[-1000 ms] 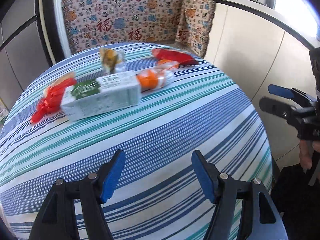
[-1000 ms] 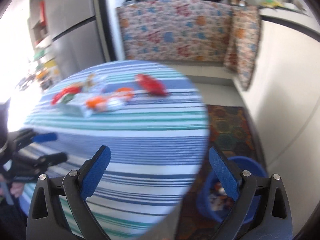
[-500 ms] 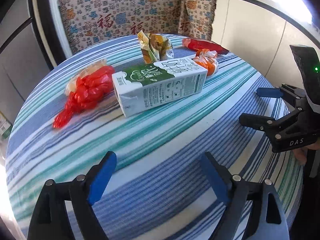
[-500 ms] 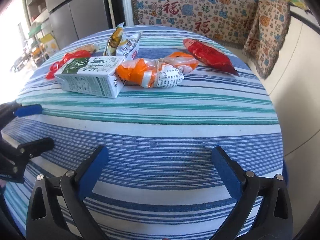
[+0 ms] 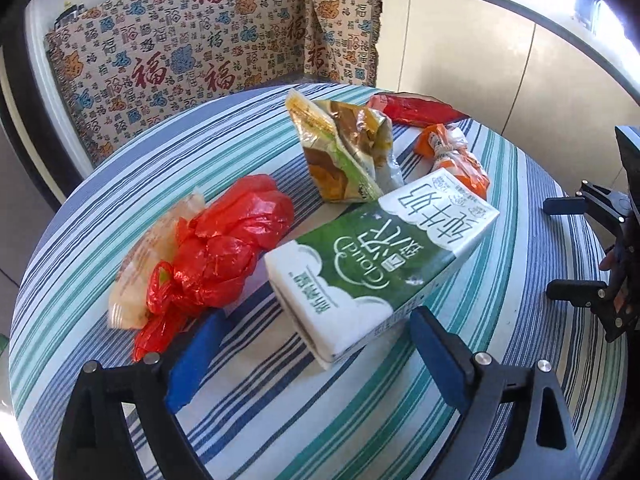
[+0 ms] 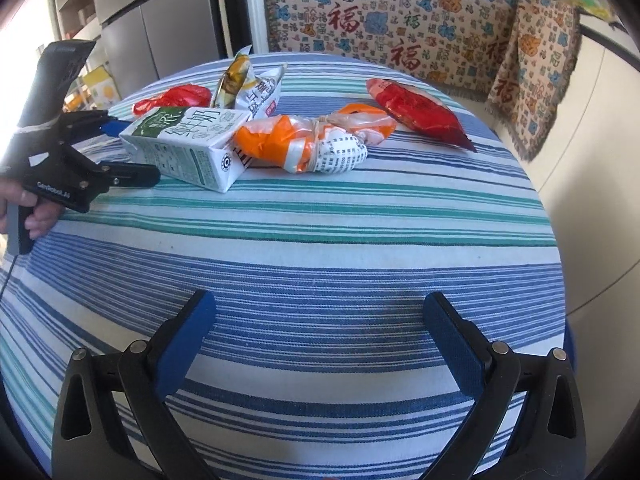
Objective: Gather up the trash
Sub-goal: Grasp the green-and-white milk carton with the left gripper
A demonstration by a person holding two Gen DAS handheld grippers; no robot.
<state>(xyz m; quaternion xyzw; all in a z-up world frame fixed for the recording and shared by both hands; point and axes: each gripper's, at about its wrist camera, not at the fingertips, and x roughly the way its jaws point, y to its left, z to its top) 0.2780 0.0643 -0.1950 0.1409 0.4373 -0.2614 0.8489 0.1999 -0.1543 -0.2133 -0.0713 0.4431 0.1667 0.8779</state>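
Milk carton (image 5: 384,256) filled the middle of your left wrist view, lying on its side on the striped tablecloth (image 5: 400,420). Its long axis ran from the near left up to the far right, with the sealed end toward your left gripper (image 5: 316,344). You had that gripper's jaws spread wide, one blue pad on each side of the carton's near end, and neither pad was clearly touching it. Just left of the carton sat a crumpled red plastic bag (image 5: 216,256), against a pale wrapper (image 5: 152,256). Behind the carton stood a crumpled snack bag (image 5: 344,152), with an orange-and-white bundle (image 5: 452,160) to its right and a flat red packet (image 5: 416,110) farther back. Your right gripper (image 5: 560,248) showed at the right edge, jaws apart.

From your right wrist view, the right gripper (image 6: 320,336) hung over bare tablecloth (image 6: 320,240) with its jaws wide and nothing between them, well apart from the trash. The carton (image 6: 188,148) lay far left, its long axis running left to right, with your left gripper (image 6: 132,148) straddling its left end. The orange-and-white bundle (image 6: 312,144) touched the carton's right end. The red packet (image 6: 420,112) lay beyond, pointing near right.
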